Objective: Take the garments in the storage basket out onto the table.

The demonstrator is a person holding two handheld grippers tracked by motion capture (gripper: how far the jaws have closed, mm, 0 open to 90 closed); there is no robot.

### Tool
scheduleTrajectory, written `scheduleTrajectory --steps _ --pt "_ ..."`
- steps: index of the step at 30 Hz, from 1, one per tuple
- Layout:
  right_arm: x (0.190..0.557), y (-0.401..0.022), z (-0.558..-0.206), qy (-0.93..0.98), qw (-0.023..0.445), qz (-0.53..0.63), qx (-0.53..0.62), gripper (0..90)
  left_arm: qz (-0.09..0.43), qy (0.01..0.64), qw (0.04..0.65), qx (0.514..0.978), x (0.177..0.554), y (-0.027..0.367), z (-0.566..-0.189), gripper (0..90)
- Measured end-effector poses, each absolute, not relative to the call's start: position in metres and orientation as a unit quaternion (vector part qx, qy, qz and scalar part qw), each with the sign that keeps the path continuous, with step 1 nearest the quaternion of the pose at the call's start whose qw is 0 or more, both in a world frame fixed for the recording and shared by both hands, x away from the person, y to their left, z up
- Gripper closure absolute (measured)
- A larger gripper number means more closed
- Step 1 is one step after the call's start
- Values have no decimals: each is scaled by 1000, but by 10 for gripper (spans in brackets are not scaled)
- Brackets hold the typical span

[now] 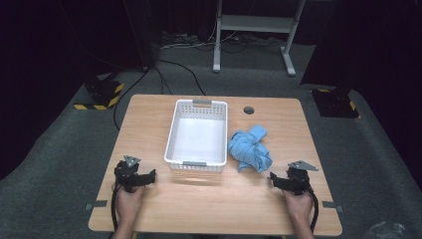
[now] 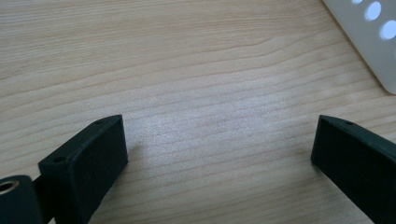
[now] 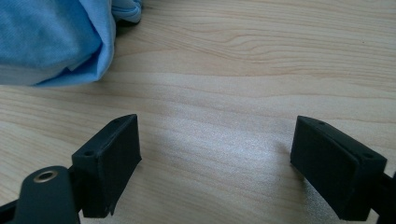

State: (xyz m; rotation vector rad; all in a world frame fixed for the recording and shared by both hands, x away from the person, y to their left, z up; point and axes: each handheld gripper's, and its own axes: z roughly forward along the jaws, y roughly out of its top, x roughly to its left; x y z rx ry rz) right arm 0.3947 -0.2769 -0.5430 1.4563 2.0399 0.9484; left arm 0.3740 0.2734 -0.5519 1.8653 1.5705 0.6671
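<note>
From my right gripper view the blue cloth is cut off at the top and left edges, so I see just its near corner: soft, light blue, with a rolled hem and a dark shadowed fold beneath. From my left gripper view the white basket is cut off too; a rounded corner of its perforated wall shows at the far right. Beyond the surface the room is dark, and apart from cables and the feet of a metal stand on the grey floor little there can be made out.

In the high view the cloth lies crumpled in a twisted heap on the wood surface, just right of the basket, which stands mid-surface with nothing in it that I can see. The cloth is near my right gripper, a little farther away and to the left of it.

Both my hands rest at the near edge, well apart, each aiming its tool inward toward the middle. My left gripper sits near the basket's near-left corner. The fingers of the left stand wide apart over bare wood, and the fingers of the right are spread wide as well, with nothing between either pair.
</note>
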Motion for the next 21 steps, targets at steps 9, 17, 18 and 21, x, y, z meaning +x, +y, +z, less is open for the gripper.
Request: scheduleTrajectory --steps 9,17,18,21 --pt "398 -271 -544 752 238 325 521 131 252 592 302 703 374 273 -552 37" --pt "398 -270 -544 750 240 324 525 127 252 593 302 703 374 273 -552 38" --pt "398 -270 -544 750 240 324 525 127 252 593 302 703 374 273 -552 38" --pt "398 -270 -544 749 240 324 526 127 252 593 302 703 374 273 -552 38"
